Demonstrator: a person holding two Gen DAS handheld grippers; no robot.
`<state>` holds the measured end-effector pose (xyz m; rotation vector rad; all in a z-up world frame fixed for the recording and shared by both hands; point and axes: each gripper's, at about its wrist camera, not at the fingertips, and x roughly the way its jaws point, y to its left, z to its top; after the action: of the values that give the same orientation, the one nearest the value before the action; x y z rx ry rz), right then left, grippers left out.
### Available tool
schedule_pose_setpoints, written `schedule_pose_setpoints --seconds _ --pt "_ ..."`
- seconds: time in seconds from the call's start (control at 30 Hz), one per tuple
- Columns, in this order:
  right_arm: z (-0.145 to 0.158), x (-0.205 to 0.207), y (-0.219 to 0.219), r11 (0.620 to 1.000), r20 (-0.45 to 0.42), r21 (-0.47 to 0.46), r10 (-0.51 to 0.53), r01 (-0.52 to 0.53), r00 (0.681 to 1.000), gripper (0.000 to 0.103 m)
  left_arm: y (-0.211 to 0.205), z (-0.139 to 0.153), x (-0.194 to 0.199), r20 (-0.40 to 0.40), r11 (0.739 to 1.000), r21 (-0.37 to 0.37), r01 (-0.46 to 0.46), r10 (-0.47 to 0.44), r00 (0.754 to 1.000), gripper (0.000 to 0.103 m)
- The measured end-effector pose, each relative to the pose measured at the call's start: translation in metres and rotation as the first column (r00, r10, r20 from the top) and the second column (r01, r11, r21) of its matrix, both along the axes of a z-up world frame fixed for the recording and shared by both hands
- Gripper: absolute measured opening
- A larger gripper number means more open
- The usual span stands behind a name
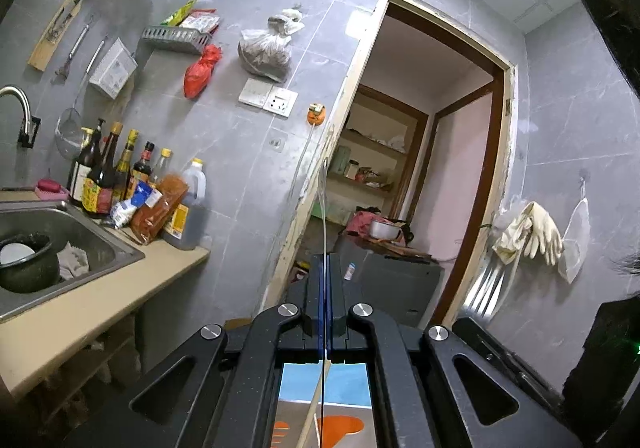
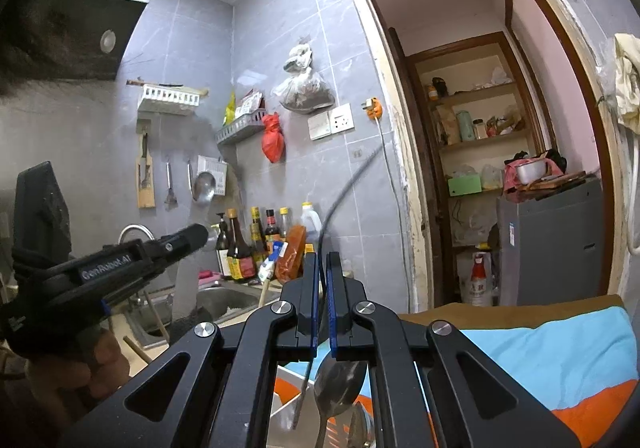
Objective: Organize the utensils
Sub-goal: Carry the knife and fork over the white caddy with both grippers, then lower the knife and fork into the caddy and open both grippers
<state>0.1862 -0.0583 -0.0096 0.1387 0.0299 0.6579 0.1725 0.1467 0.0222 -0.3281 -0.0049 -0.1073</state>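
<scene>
Both jaws closed, left gripper (image 1: 325, 268) perhaps pinching utensil (image 1: 323, 200).

- A thin metal utensil (image 1: 323, 208), seen edge-on, stands upright, its lower part clamped between closed black fingers.
- A grey metal handle (image 2: 344, 184) curves upward from another pair of closed fingers.
- A steel spoon (image 2: 338, 384) lies below them, bowl uppermost.
</scene>
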Motion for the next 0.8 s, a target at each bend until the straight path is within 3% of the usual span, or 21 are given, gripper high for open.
schedule_pose_setpoints --seconds 0.33,0.8 --pt "0.000 -0.003 0.003 0.999 -0.011 -0.042 0.009 -0.009 1.000 0.003 -0.012 -0.007 -0.001 0.000 0.999 0.054 0.009 -0.009 1.000 0.000" --pt "-0.003 -0.003 0.002 0.998 -0.069 -0.052 0.033 -0.036 0.997 0.006 -0.003 -0.023 -0.002 -0.108 0.998 0.046 0.042 -0.037 0.994 0.002"
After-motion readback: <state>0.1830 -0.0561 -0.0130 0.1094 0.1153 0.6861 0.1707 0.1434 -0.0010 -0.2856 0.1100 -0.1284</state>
